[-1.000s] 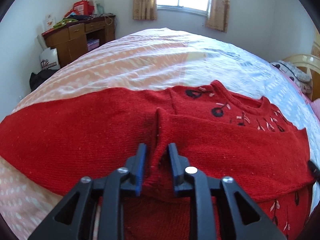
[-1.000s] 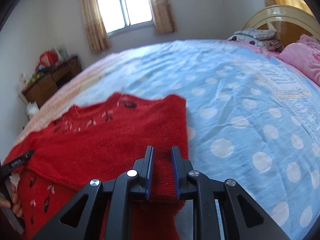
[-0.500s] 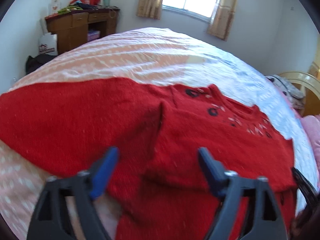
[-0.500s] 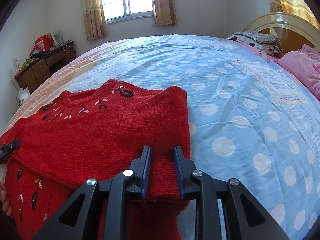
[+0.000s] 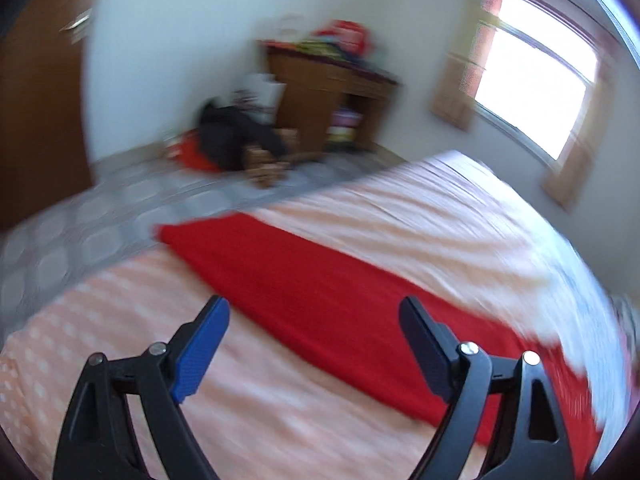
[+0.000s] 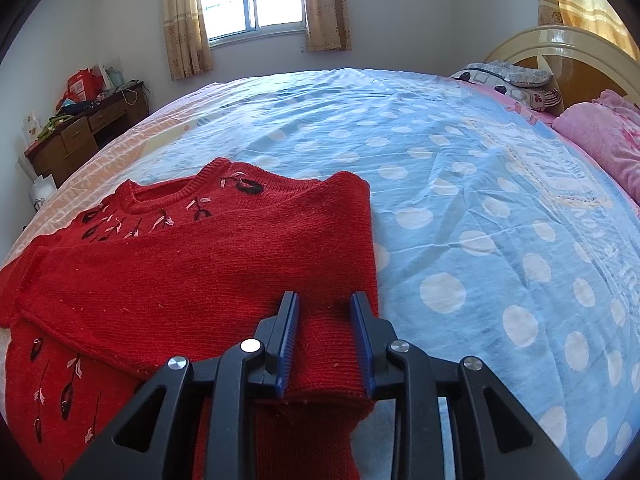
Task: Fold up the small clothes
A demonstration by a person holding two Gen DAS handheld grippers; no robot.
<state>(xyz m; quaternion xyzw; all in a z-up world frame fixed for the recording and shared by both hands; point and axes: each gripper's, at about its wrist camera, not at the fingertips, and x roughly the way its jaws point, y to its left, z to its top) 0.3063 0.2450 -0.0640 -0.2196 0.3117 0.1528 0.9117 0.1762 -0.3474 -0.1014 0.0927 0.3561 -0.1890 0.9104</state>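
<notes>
A red knitted sweater (image 6: 208, 264) with dark embroidered flowers lies on the bed, one sleeve folded across its chest. My right gripper (image 6: 325, 320) has its jaws slightly apart around the folded sleeve's cuff (image 6: 328, 356), which lies flat on the sweater. In the blurred left wrist view, the other sleeve (image 5: 304, 292) stretches straight out over the peach part of the bed sheet. My left gripper (image 5: 314, 340) is wide open and empty, above and beside that sleeve.
The bed sheet (image 6: 460, 184) is blue with white dots, turning peach (image 5: 120, 320) towards the left edge. Pink pillows (image 6: 600, 136) and a headboard (image 6: 560, 48) are at far right. A wooden desk (image 5: 324, 92) and dark bags (image 5: 236, 132) stand on the floor past the bed's edge.
My left gripper opened, let go of the folded sleeve and swung left to face the outstretched sleeve. My right gripper's jaws widened slightly around the cuff.
</notes>
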